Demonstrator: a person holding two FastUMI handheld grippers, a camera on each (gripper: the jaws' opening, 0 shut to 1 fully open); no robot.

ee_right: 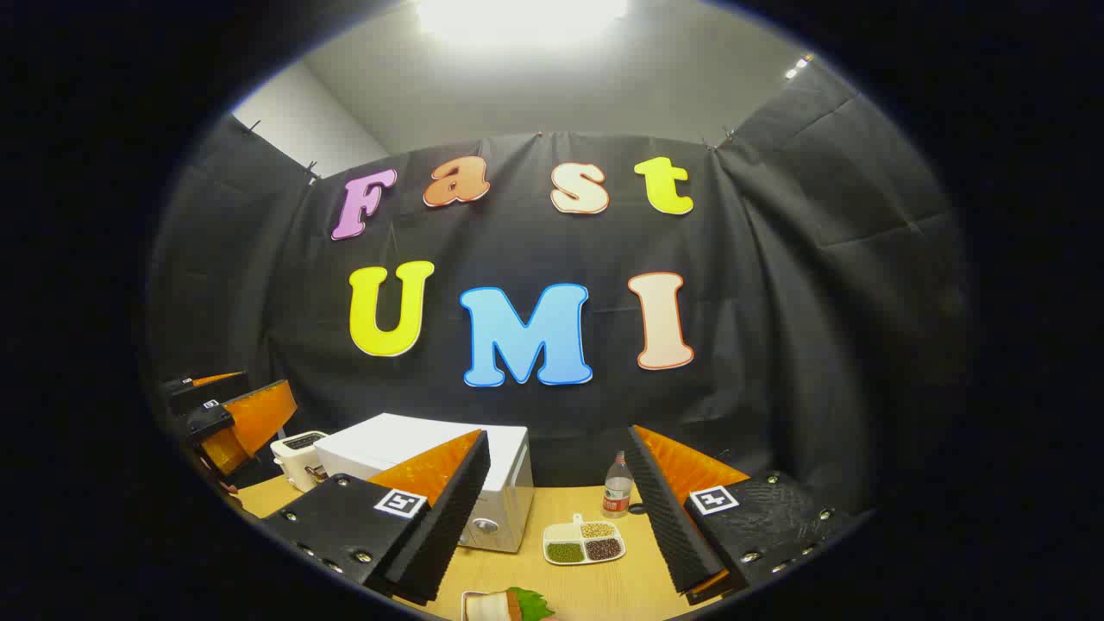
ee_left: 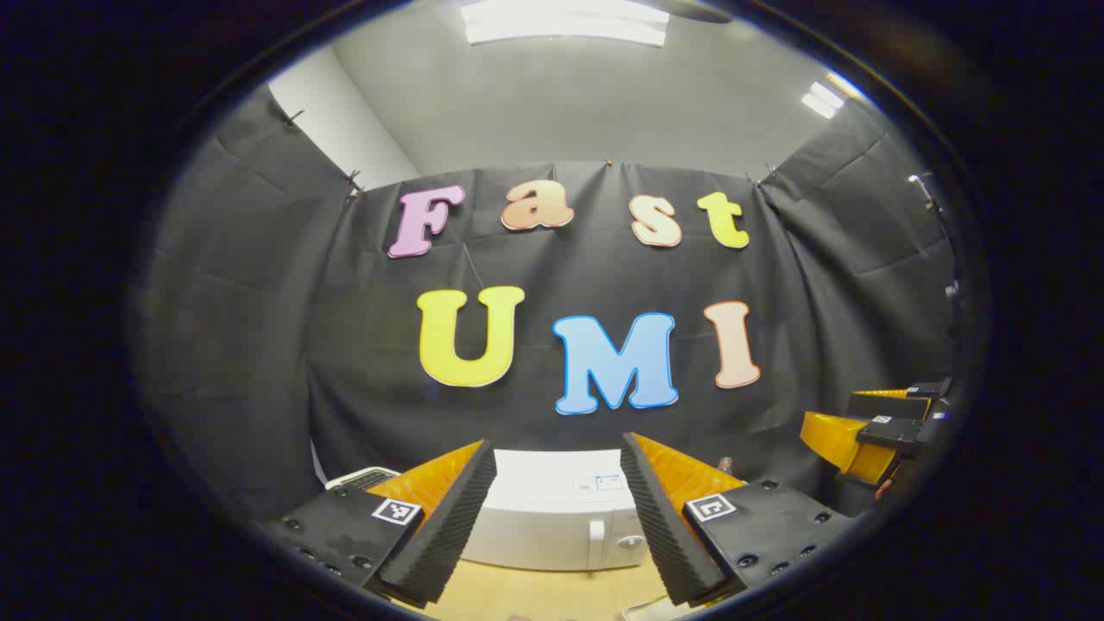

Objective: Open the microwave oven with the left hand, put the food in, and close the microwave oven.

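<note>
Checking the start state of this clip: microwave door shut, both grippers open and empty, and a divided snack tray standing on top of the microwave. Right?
Not quite. In the right gripper view the divided tray lies on the table, right of the microwave, not on top. The rest holds: door shut, left gripper and right gripper open and empty.

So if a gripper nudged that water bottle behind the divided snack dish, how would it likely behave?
The bottle stands upright, tall and narrow, so a high push would probably tip it. It looks like thin clear plastic, likely light and smooth, so it may slide or dent under the fingers. Once down, it could roll toward the divided dish on the table.
</note>
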